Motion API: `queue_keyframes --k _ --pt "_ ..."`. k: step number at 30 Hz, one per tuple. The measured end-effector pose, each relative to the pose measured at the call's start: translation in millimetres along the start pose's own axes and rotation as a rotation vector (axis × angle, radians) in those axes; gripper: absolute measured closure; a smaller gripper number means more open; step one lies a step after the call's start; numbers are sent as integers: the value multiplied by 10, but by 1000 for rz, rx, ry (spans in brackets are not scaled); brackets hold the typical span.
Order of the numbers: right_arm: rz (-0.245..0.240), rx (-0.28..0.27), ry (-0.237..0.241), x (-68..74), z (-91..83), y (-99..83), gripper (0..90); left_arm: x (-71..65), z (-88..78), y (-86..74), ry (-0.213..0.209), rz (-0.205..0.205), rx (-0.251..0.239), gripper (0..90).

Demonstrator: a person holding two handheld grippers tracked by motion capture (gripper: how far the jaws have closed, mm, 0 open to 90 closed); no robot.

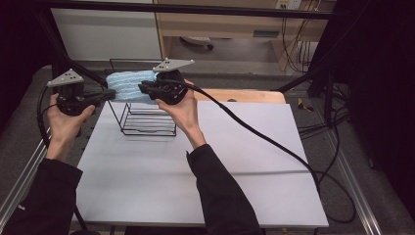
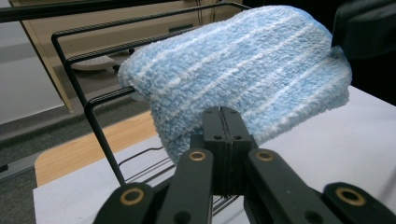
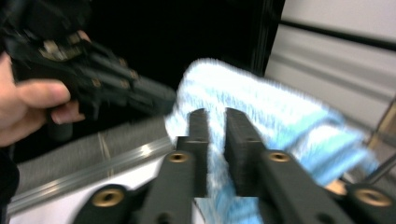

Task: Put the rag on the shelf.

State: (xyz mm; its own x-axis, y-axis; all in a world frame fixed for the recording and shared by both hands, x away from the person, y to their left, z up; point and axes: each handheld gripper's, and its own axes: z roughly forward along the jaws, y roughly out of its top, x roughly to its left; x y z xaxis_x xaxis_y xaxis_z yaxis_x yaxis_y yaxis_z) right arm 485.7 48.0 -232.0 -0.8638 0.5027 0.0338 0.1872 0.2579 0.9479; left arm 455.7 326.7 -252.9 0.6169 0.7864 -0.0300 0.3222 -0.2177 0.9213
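A fluffy light-blue towel (image 1: 128, 84) (image 2: 243, 60) (image 3: 261, 107) lies folded over the top bars of a black wire rack (image 1: 147, 122) (image 2: 100, 135) at the back of the table. My left gripper (image 1: 111, 93) (image 2: 223, 112) comes in from the towel's left end, jaws pressed flat together at its lower edge, with no cloth seen between them. My right gripper (image 1: 143, 88) (image 3: 216, 114) reaches in from the right end, its jaws nearly together with blue cloth in the narrow gap. The right gripper view is blurred and also shows the left gripper (image 3: 135, 91) and a hand beyond the towel.
The rack stands on a white sheet (image 1: 195, 161) that covers the table, with a wooden board (image 1: 244, 95) at its far edge. A thick black cable (image 1: 274, 142) trails from the right gripper across the sheet to the right. Black frame bars run overhead and along the sides.
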Motion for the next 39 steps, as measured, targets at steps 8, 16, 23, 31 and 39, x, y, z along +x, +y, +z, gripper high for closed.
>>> queue_keyframes --k 8,16,23,31,39 --pt "14 77 -35 -81 86 -208 900 22 54 -77 11 -2 -4 897" --pt "7 70 -76 -161 135 -341 894 40 188 -143 33 -23 -18 897" --pt "3 53 -95 -186 200 -389 881 73 232 -147 35 -48 -41 896" --pt "-24 16 -75 -114 88 -333 791 47 44 -138 26 -43 -61 823" --pt "-28 -28 -74 -73 -110 -212 706 2 -107 -63 38 -43 -70 696"
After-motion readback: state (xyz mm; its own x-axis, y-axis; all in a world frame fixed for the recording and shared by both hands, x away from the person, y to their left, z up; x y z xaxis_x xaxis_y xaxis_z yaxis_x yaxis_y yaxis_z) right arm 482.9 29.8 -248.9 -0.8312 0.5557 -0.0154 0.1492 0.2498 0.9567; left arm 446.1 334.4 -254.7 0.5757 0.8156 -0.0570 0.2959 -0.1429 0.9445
